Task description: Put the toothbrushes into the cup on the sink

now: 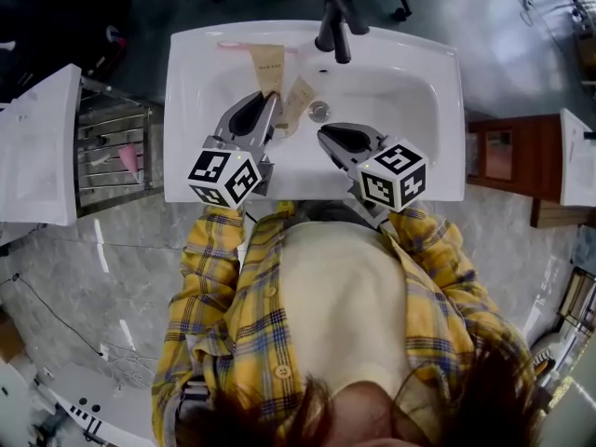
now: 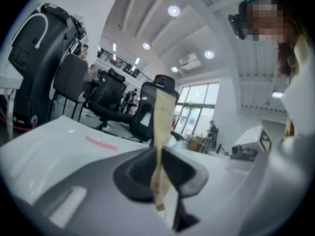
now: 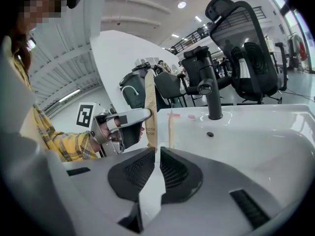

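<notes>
A tan paper toothbrush packet (image 1: 268, 63) stands upright over the white sink (image 1: 438, 119). My left gripper (image 1: 270, 101) is shut on its middle, and the left gripper view shows the packet (image 2: 161, 127) pinched between the pads. A second tan packet (image 1: 296, 101) lies in the basin just right of it, seen edge-on (image 3: 171, 127) in the right gripper view. My right gripper (image 1: 322, 136) hovers over the basin near the drain; its jaws are drawn together and nothing shows between them. A pink toothbrush (image 1: 240, 46) lies on the back rim. No cup is in view.
A black faucet (image 1: 333, 28) stands at the back centre, with the drain (image 1: 319, 111) below it. Left of the sink are a wire rack (image 1: 112, 147) and a white counter (image 1: 37, 147). A wooden cabinet (image 1: 507, 156) stands at the right. Office chairs are behind.
</notes>
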A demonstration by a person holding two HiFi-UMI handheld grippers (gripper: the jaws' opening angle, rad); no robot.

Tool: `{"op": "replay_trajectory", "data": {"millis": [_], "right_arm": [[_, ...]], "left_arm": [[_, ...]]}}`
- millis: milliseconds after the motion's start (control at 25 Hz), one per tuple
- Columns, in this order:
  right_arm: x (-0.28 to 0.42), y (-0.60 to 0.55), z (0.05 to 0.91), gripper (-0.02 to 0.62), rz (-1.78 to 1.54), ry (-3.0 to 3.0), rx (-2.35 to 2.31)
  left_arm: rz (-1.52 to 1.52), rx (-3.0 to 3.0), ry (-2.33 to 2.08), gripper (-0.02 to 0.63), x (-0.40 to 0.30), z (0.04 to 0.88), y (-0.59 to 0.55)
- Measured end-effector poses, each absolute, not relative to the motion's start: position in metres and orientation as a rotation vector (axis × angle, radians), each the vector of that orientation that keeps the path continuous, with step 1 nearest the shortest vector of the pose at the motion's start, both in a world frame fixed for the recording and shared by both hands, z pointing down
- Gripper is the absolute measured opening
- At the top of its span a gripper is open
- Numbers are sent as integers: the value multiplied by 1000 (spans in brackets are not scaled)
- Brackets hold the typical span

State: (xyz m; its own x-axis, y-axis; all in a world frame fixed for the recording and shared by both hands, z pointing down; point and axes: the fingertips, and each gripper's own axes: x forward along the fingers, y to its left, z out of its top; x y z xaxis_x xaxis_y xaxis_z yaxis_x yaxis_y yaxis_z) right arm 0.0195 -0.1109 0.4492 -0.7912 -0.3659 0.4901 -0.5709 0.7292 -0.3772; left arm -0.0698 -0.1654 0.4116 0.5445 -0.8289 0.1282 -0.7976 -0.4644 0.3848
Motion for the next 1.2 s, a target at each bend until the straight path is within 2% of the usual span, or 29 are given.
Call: {"op": "replay_trajectory", "data": {"millis": [1200], "right_arm": [[31,-114,451,38,780,-2535,773]], "left_arm": [[76,2364,-1295,46,-58,454,-176]]}}
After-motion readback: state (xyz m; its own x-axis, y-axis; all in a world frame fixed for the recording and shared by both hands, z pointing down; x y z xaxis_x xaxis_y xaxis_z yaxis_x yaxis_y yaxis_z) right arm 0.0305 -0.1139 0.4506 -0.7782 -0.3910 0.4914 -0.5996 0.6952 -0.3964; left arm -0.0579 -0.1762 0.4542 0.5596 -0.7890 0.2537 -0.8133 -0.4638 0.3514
